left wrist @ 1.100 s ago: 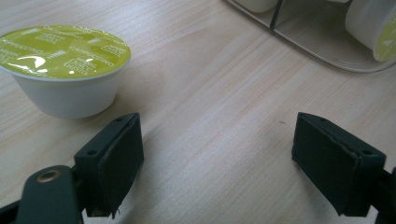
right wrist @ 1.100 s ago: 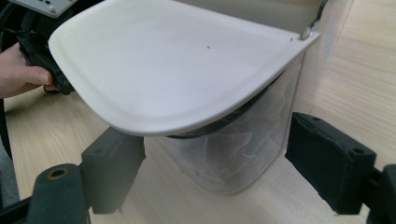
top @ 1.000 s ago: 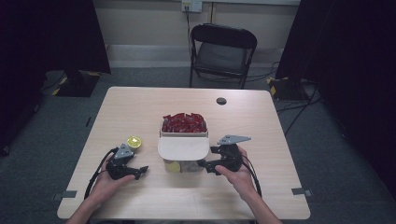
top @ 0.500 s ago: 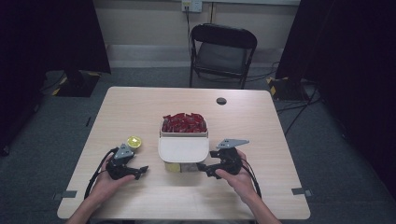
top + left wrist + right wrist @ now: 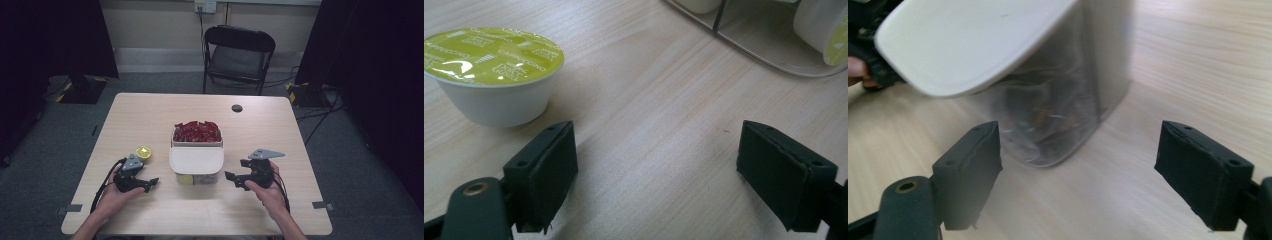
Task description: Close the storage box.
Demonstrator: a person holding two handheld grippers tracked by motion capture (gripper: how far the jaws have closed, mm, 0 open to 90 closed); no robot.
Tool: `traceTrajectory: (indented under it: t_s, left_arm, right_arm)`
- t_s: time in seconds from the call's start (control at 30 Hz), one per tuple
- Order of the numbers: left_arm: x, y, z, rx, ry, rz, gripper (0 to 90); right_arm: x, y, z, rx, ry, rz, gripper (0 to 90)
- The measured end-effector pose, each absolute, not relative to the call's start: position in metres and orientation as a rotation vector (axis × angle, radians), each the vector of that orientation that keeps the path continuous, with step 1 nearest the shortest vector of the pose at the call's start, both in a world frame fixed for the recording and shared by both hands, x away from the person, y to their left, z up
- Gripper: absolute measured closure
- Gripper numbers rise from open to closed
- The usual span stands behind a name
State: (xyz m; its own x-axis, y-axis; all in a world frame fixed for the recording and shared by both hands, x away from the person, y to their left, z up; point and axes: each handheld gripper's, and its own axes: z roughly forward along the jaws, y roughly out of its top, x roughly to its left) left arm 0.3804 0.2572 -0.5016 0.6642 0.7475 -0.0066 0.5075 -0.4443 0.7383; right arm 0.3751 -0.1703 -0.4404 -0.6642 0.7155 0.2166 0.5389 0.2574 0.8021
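We are holding left gripper (image 5: 659, 170) low over table (image 5: 150, 115), jaws apart, gripping nothing; capsule (image 5: 494, 70) sitting just beyond left jaw. We are holding right gripper (image 5: 1088, 175) jaws apart, empty, pointing at box (image 5: 1068, 100) close ahead, white lid (image 5: 196, 160) overhanging it.

A black folding chair (image 5: 239, 57) stands on grey carpet (image 5: 65, 125) behind the table (image 5: 150, 115).
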Motion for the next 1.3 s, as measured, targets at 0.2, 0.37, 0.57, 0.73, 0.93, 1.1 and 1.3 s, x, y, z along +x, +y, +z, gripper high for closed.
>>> traceTrajectory:
  t_s: [0.2,0.37,0.57,0.73,0.93,1.1,1.3]
  left_arm:
    - [0.381,0.257,-0.502,2.137,0.965,0.413,15.9]
    - [0.381,0.258,-0.502,2.147,0.956,0.417,15.9]
    - [0.382,0.259,-0.502,2.136,0.971,0.419,15.6]
    - [0.383,0.26,-0.502,2.145,0.971,0.424,15.6]
    - [0.383,0.261,-0.502,2.144,0.969,0.428,15.6]
    - [0.384,0.262,-0.502,2.137,0.98,0.428,15.6]
    - [0.384,0.264,-0.501,2.143,0.983,0.436,15.6]
  right_arm:
    - [0.384,-0.199,-0.436,1.266,2.213,1.355,18.0]
    - [0.391,-0.217,-0.44,1.323,2.163,1.313,18.0]
    - [0.4,-0.235,-0.447,1.375,2.103,1.281,15.7]
    - [0.407,-0.243,-0.459,1.426,2.105,1.181,15.4]
    - [0.417,-0.252,-0.482,1.557,2.12,0.992,15.4]
    - [0.422,-0.254,-0.49,1.561,2.1,0.871,15.4]
    - [0.421,-0.249,-0.496,1.513,2.056,0.823,12.1]
